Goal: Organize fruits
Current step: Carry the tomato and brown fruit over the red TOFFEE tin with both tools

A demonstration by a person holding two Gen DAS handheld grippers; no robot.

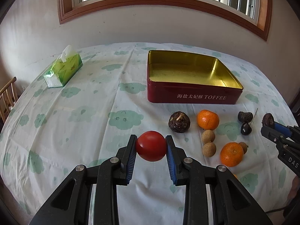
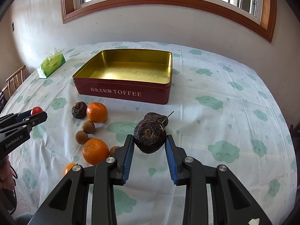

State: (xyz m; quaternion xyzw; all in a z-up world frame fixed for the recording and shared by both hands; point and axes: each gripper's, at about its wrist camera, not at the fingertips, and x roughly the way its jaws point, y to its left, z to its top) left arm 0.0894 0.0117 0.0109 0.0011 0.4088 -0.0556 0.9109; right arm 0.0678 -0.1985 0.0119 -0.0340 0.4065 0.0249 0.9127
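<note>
My left gripper [image 1: 151, 143] is shut on a red tomato [image 1: 151, 145], held above the cloth. My right gripper [image 2: 149, 140] is shut on a dark wrinkled water chestnut [image 2: 149, 138]; in the left wrist view it shows at the right edge [image 1: 267, 124]. The red toffee tin [image 1: 191, 95] stands open, its gold inside bare, beyond both grippers. On the cloth lie two oranges [image 2: 97, 112] [image 2: 95, 151], two brown longans [image 2: 88, 127] [image 2: 81, 137], another water chestnut [image 2: 79, 109] and a dark one behind my held chestnut [image 2: 155, 116]. A dark cherry [image 1: 246, 129] lies near it.
A green tissue pack [image 1: 62, 69] sits at the far left of the table. A wooden chair [image 1: 7, 93] stands past the left edge. The white cloud-print cloth [image 2: 225, 112] covers the table. A third orange [image 2: 69, 167] peeks out beside my right gripper's frame.
</note>
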